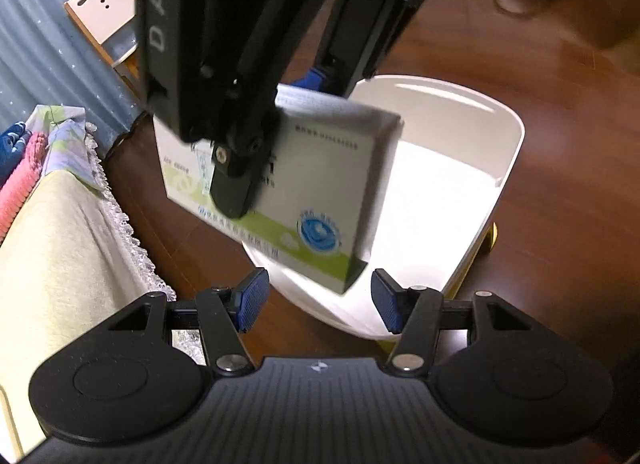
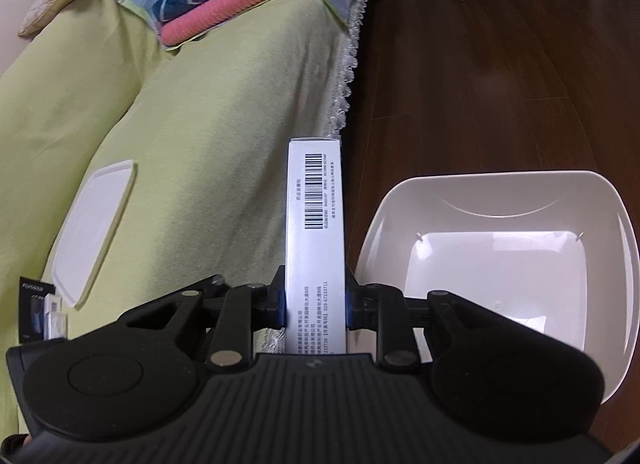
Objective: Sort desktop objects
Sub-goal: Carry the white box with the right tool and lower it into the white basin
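White and green, the cardboard box [image 2: 316,240] is clamped between the pads of the right gripper [image 2: 316,306], its long axis running straight out along the fingers so that the barcode end sticks forward past the tips. In the left wrist view the same box [image 1: 320,188] hangs tilted over the near-left rim of the white tub [image 1: 452,152], one lower corner already dipping inside the wall, so the coming move looks like a short drop into the tub rather than a reach. From the right wrist view the tub [image 2: 500,224] lies to the right of the box, on the dark wooden floor [image 2: 480,64] just beside the lace-edged green cover [image 2: 180,124]. The left gripper [image 1: 316,300] is spread wide and holds nothing, hovering over the tub's near rim, close under the box. On the green cover, well apart from the tub, lie a flat white lid [image 2: 94,224] and, at the picture's left edge, a small dark packet [image 2: 36,310] that is cut off. The box's far side is hidden, and the print on it is blurred in the left view.
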The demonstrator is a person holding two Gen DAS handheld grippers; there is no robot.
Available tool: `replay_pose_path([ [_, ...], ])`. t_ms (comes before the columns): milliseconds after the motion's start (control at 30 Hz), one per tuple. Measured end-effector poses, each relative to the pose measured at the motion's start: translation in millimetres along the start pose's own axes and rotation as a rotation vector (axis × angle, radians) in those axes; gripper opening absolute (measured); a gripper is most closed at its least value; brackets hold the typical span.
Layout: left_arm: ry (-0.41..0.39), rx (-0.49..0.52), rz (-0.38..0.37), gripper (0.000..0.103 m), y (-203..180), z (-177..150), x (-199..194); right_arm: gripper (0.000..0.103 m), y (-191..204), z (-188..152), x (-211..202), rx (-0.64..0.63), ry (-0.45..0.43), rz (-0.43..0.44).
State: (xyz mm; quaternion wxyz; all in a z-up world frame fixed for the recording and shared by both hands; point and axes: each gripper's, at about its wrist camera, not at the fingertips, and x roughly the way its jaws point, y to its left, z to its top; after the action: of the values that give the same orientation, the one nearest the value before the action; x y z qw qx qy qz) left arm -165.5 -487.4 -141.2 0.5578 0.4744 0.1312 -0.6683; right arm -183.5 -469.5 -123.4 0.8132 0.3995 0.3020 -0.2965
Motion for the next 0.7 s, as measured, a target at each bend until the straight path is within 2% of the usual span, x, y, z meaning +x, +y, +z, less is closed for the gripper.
replay_pose_path([
  [200, 0.021, 0.013, 0.031, 0.060, 16.0, -5.9, 13.6, 0.022, -23.2, -1.0, 15.5, 0.031, 0.020, -0.069],
  [300, 0.049, 0.019, 0.036, 0.060, 25.2, -21.6, 16.2, 0.022, -35.1, -6.2, 26.8, 0.055, 0.042, -0.088],
  [433, 0.078, -0.009, 0.047, 0.060, 37.6, -29.8, 26.1, 0.022, -45.9, -14.5, 47.1, 0.073, 0.075, -0.109],
  [700, 0.098, 0.026, 0.031, 0.060, 45.5, -33.4, 43.0, 0.022, -64.1, -22.3, 97.2, 0.125, 0.150, -0.142],
])
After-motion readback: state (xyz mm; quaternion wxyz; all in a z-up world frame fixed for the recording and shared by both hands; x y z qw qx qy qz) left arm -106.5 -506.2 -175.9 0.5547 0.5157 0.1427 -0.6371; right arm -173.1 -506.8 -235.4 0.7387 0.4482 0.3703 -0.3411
